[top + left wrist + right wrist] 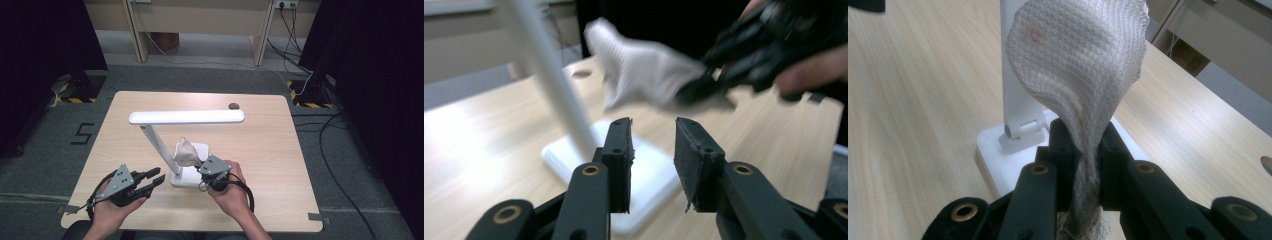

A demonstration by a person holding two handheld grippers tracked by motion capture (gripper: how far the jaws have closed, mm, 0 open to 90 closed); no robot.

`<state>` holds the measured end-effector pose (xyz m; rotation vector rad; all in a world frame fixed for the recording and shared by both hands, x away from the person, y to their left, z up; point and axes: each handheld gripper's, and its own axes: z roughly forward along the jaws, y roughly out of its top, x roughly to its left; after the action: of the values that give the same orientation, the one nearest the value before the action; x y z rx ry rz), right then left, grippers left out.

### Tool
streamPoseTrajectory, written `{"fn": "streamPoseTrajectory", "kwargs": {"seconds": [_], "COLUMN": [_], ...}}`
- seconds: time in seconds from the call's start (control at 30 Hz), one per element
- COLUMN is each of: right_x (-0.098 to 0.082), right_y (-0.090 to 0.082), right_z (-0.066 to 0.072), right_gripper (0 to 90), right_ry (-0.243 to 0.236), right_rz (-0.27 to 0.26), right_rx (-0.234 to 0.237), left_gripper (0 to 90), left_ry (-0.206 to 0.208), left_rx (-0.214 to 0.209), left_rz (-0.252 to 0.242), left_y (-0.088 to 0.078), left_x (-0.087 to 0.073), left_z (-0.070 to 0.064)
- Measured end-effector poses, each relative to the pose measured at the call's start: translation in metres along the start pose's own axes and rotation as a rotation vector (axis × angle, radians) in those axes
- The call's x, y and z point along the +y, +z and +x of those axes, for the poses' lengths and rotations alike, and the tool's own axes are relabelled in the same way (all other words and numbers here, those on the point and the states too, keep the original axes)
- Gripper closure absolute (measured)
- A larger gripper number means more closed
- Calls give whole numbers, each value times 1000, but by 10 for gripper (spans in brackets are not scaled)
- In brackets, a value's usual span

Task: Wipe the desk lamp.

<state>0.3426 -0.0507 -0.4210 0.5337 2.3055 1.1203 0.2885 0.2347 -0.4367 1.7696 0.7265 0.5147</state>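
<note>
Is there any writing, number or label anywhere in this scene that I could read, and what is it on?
"5": a dark numeral marked on the grey floor, left of the table.
Yellow-and-black hazard stripes, a sign without words, lie on the floor by the dark stands.
No print can be read on the white desk lamp, the cloth or either gripper.

Waffle-weave cloth [1078, 65], smooth white plastic lamp [186, 117], matt wood-grain table [280, 150]
</note>
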Motion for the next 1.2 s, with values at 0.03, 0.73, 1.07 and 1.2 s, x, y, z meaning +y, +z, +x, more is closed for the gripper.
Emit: {"fn": "streamPoseTrajectory", "kwargs": {"seconds": [0.03,0.73,1.07,1.2], "right_x": [2,78,94,102], "right_y": [0,-6,-3,-4], "right_z": [0,9,8,11], "right_gripper": [813,803,798,796], "right_ry": [-3,-153,-175,-184], "right_rz": [-1,-61,-72,-88], "right_rx": [2,-27,-42,-46], "left_gripper": [691,732,713,711], "left_ry": [-15,5,33,35], "left_rx": [16,-51,-52,-49], "left_rz": [18,152,143,136], "left_y": [1,70,76,76], "left_x": [-6,-42,-40,-40], "left_z": [4,33,33,33]}}
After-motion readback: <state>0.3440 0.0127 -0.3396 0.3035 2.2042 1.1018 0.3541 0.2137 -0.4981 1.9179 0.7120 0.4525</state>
